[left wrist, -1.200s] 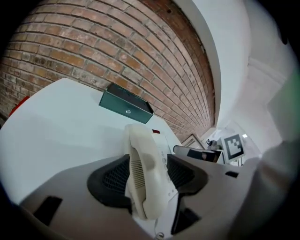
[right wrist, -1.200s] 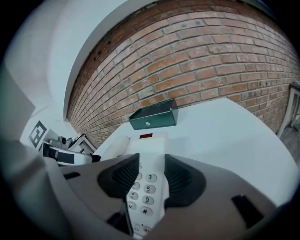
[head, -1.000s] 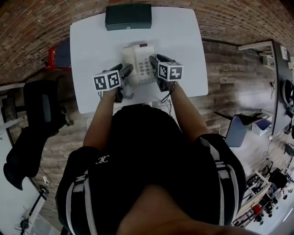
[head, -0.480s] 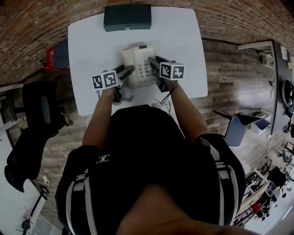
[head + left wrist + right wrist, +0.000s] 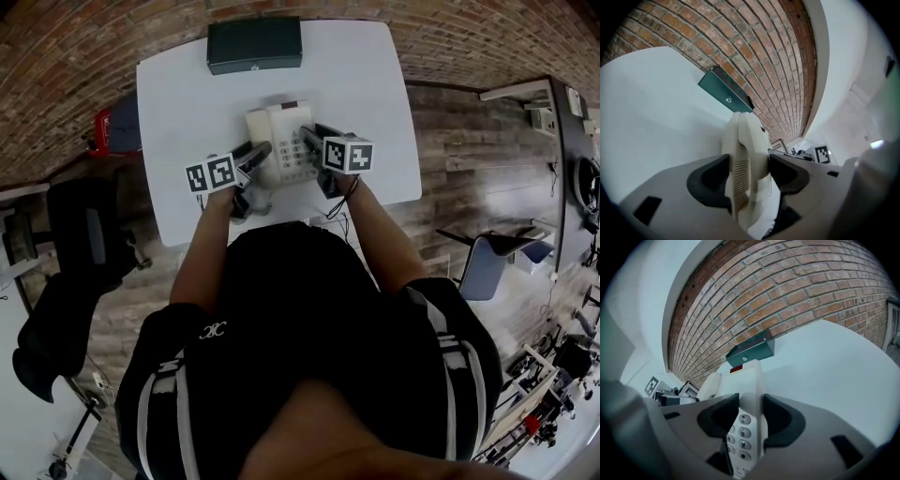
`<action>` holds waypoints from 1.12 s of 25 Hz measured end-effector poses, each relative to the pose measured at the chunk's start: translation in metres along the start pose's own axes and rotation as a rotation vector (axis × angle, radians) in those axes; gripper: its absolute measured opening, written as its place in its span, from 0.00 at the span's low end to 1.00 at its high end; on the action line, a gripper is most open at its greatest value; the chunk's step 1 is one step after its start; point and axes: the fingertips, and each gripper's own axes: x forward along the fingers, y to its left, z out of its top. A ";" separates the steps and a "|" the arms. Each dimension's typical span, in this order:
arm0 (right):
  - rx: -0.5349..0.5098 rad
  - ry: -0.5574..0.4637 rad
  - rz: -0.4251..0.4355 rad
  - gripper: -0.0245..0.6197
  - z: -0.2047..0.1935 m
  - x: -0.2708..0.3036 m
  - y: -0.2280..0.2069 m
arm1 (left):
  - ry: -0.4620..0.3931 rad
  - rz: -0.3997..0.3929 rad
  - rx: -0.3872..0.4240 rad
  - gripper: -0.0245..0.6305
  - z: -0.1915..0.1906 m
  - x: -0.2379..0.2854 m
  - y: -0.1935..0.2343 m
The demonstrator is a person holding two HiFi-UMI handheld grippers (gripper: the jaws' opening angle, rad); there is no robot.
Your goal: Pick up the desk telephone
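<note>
The cream desk telephone (image 5: 279, 141) lies near the middle of the white table (image 5: 178, 94). My left gripper (image 5: 257, 152) is at its left side, where the handset rests. In the left gripper view the handset side (image 5: 744, 150) fills the gap and both pads of the left gripper (image 5: 747, 176) press on it as the jaws close. My right gripper (image 5: 312, 137) is at the keypad side. In the right gripper view the phone's right edge (image 5: 749, 380) sits between the closing jaws of the right gripper (image 5: 750, 416), pads touching it. Whether the phone is off the table I cannot tell.
A dark green box (image 5: 254, 44) stands at the table's far edge, just beyond the phone. A red object (image 5: 105, 122) sits off the table's left edge, and a black chair (image 5: 84, 244) is on the left. The floor is wood planks, with a brick wall behind.
Both grippers stay clamped at the phone's two sides. The phone, grippers and table have shifted slightly up and left in the head view together.
</note>
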 end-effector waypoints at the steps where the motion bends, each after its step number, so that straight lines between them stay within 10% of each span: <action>1: -0.007 -0.006 -0.001 0.27 0.000 -0.003 0.003 | 0.006 -0.006 0.009 0.45 -0.001 -0.003 -0.002; 28: -0.272 -0.481 0.059 0.27 0.156 -0.126 0.132 | -0.324 -0.110 0.483 0.44 0.116 -0.112 -0.162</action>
